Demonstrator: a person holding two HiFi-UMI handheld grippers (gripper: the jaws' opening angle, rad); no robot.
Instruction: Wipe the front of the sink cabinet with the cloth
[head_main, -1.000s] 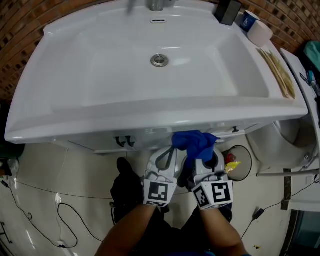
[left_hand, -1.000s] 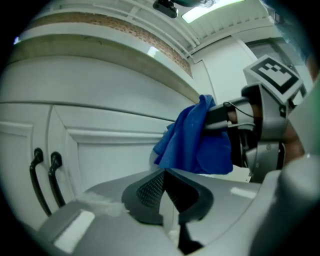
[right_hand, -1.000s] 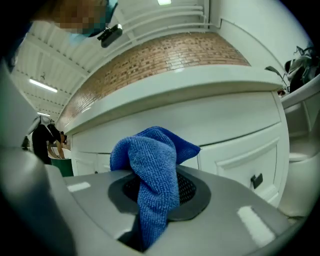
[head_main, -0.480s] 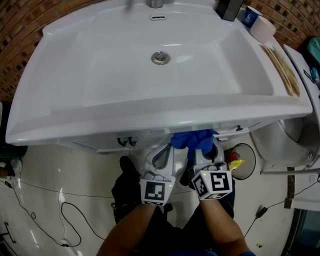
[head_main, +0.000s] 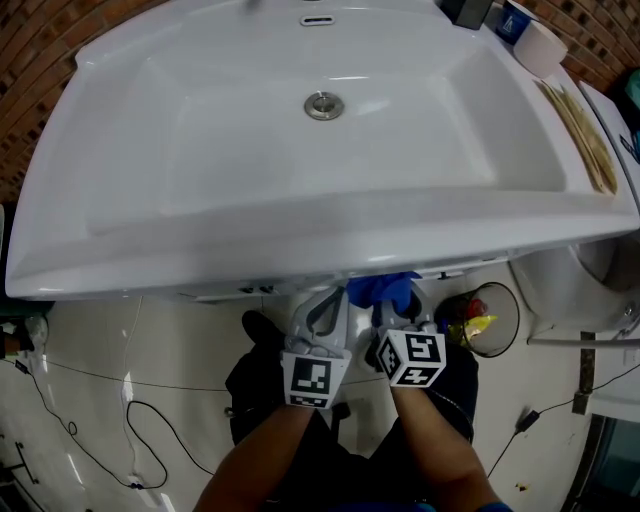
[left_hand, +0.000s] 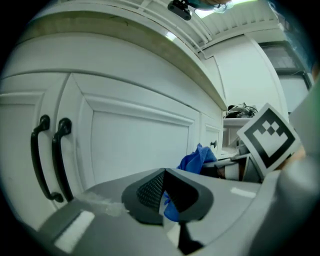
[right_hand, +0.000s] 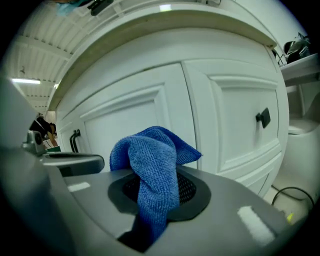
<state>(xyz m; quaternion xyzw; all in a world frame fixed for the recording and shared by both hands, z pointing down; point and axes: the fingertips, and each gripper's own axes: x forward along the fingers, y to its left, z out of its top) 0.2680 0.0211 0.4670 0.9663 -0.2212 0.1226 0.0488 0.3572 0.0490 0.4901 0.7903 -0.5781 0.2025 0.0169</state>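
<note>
The white sink (head_main: 200, 230) fills the upper two thirds of my head view, its front rim overhanging everything below. Under it stands the white sink cabinet (right_hand: 150, 115), whose panelled doors take up most of both gripper views.

My two grippers sit side by side at lower centre of the head view, tips under the rim. The right gripper (right_hand: 155, 200) has its jaws clamped on the cloth. The left gripper (left_hand: 164, 192) has its jaws drawn together with nothing gripped; a sliver of blue shows in the slit between them.

The blue cloth (right_hand: 150, 165) stands up from the right jaws in a folded bunch, at centre frame in the right gripper view, close before the door panel; I cannot tell whether it touches.

A round bin (head_main: 480, 320) stands on the floor at right of the grippers. A pair of black door handles (left_hand: 50, 155) shows at left in the left gripper view. A black knob (right_hand: 263, 118) sits on the right-hand door.
</note>
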